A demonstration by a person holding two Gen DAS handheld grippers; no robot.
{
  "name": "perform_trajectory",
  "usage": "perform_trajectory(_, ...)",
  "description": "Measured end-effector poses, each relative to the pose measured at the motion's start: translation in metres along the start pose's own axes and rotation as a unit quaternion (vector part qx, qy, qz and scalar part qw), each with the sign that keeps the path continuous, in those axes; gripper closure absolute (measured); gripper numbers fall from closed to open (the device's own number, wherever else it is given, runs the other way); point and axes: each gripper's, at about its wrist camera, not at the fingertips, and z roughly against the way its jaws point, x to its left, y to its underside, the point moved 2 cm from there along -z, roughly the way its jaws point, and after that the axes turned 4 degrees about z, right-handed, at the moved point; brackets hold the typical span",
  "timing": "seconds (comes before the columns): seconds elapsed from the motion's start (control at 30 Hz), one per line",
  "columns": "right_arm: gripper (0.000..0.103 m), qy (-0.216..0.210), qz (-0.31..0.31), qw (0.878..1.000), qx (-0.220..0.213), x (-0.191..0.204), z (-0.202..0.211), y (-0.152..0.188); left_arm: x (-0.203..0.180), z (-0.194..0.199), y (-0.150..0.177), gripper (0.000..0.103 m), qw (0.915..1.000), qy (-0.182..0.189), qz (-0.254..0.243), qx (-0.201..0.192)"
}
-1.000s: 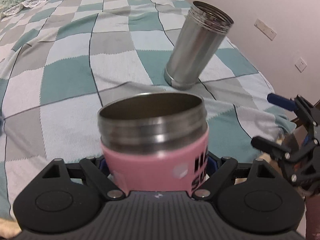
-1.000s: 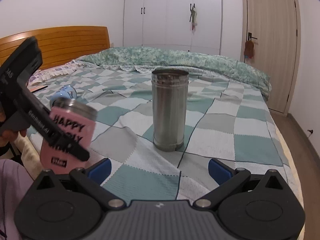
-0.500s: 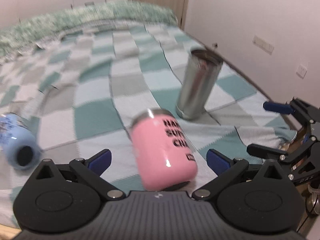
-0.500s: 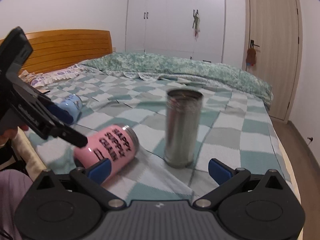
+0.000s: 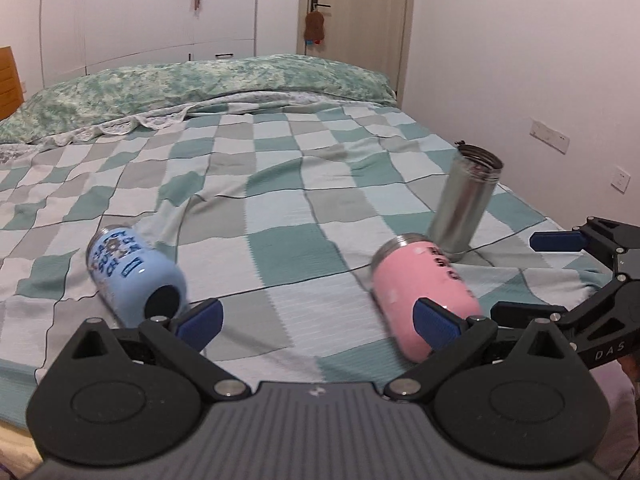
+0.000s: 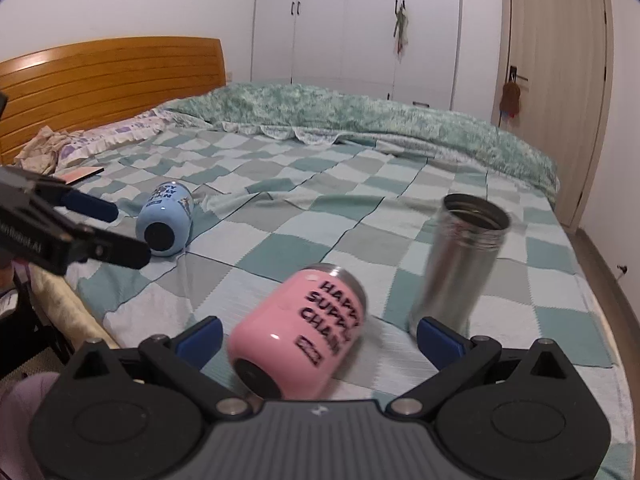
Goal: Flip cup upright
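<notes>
On the checked blanket (image 6: 280, 248) the pink cup (image 6: 300, 332) lies sideways between my right gripper's (image 6: 320, 336) spread fingers; I'd clamp mid-body; left gripper (image 5: 320, 320) gapes empty.

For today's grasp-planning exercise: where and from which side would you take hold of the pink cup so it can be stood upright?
Grip the pink cup across its round body, near the middle. It lies on its side on the blanket, base toward the open right hand-held gripper, so coming in from the base end with one finger on each side probably suits best.
</notes>
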Motion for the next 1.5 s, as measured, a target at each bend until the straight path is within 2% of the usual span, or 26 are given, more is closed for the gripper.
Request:
perform_trajectory(0.27,0.0,0.03,-0.023,0.999,0.031,0.018,-0.027,-0.015,0.023,-0.018,0.012,0.0,0.9999,-0.01,-0.005,-0.011)
perform_trajectory(0.63,0.0,0.048,-0.067,0.993,0.09,0.014,-0.072,-0.021,0.038,-0.051,0.027,0.0,0.9996,-0.01,-0.022,-0.017)
perform_trajectory(0.9,0.002,0.059,-0.094,0.982,0.151,0.011,-0.114,-0.031,0.047,-0.068,0.028,0.0,0.9997,-0.007,-0.022,-0.009)
perform_trajectory(1.13,0.006,0.073,-0.09,0.973,0.199,0.013,-0.142,-0.039,0.051,-0.076,0.029,0.0,0.9997,-0.003,-0.024,-0.007)
perform_trajectory(1.5,0.015,0.08,-0.115,0.958,0.251,0.004,-0.167,-0.035,0.052,-0.084,0.028,0.0,0.9997,-0.001,-0.023,-0.006)
